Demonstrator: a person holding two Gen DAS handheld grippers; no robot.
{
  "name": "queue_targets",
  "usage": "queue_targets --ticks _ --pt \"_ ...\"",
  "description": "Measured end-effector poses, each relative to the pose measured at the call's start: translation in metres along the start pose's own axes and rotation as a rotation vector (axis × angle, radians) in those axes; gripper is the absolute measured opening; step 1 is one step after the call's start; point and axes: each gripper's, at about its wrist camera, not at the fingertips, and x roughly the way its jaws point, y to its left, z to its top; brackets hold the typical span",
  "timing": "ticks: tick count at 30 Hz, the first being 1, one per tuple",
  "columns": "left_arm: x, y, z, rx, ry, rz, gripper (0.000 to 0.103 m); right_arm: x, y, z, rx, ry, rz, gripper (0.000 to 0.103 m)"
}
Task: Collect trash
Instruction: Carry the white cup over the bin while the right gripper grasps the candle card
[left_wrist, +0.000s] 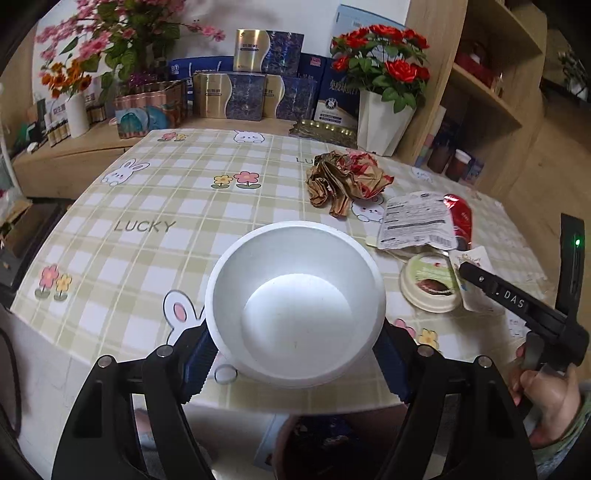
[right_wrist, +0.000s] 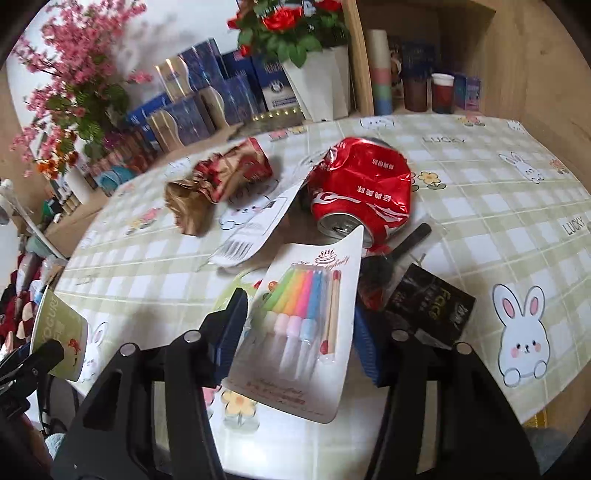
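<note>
My left gripper (left_wrist: 295, 354) is shut on a white bowl-shaped cup (left_wrist: 295, 302), held tilted over the table's near edge with its empty inside facing me. In the right wrist view the same cup (right_wrist: 59, 332) shows at the far left, with green yogurt print. My right gripper (right_wrist: 299, 325) is open around a candle blister card (right_wrist: 303, 317) that lies on the table. Beyond it lie a crushed red cola can (right_wrist: 362, 192), a white printed wrapper (right_wrist: 251, 236), crumpled gold-red paper (right_wrist: 218, 181) and a black packet (right_wrist: 432, 310). The right gripper also shows in the left wrist view (left_wrist: 491, 288).
The checked tablecloth (left_wrist: 147, 229) covers a round table. A white round lid (left_wrist: 430, 284) and a white-red pouch (left_wrist: 421, 221) lie at the right. Boxes, flower pots (left_wrist: 384, 122) and a wooden shelf (left_wrist: 480, 92) stand behind. A dark bin (left_wrist: 325, 446) is below the table edge.
</note>
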Motion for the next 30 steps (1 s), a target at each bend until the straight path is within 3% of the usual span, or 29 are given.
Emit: queue_targets --ticks 4,9,10,11,12,16,19,20,24,26,28,30 --pt "-0.023 0.000 -0.012 -0.048 0.010 -0.034 0.074 -0.024 -0.008 -0.007 0.025 -0.025 0.040 0.055" --pt "-0.050 -0.008 -0.026 -0.022 -0.018 -0.018 0.074 -0.058 -0.010 -0.014 0.004 -0.058 0.067 0.054" --pt "-0.054 -0.008 -0.028 -0.023 -0.021 -0.019 0.074 -0.062 -0.009 -0.016 0.002 -0.068 0.075 0.049" --pt "-0.058 -0.009 -0.030 -0.025 -0.024 -0.019 0.074 -0.067 -0.009 -0.018 -0.002 -0.072 0.082 0.029" --pt "-0.063 -0.010 -0.034 -0.026 -0.028 -0.019 0.074 -0.071 -0.008 -0.022 -0.007 -0.057 0.097 0.018" --pt "-0.074 -0.013 -0.046 -0.025 -0.038 -0.018 0.074 -0.076 -0.004 -0.041 -0.026 -0.015 0.129 0.019" --pt "-0.082 -0.013 -0.057 -0.040 -0.039 -0.022 0.074 -0.075 -0.004 -0.057 -0.023 0.019 0.169 0.005" --pt "-0.084 -0.012 -0.060 -0.043 -0.037 -0.021 0.074 -0.075 -0.004 -0.062 -0.019 0.032 0.178 0.005" --pt "-0.090 -0.011 -0.070 -0.054 -0.033 -0.015 0.074 -0.076 -0.010 -0.069 -0.018 0.032 0.099 0.006" --pt "-0.094 -0.011 -0.072 -0.058 -0.041 -0.011 0.074 -0.071 -0.013 -0.068 -0.036 0.049 0.042 0.017" --pt "-0.098 -0.012 -0.071 -0.057 -0.049 -0.013 0.074 -0.062 -0.017 -0.068 -0.090 0.045 -0.006 0.065" --pt "-0.099 -0.013 -0.071 -0.049 -0.056 -0.012 0.074 -0.053 -0.017 -0.068 -0.166 0.034 -0.048 0.065"
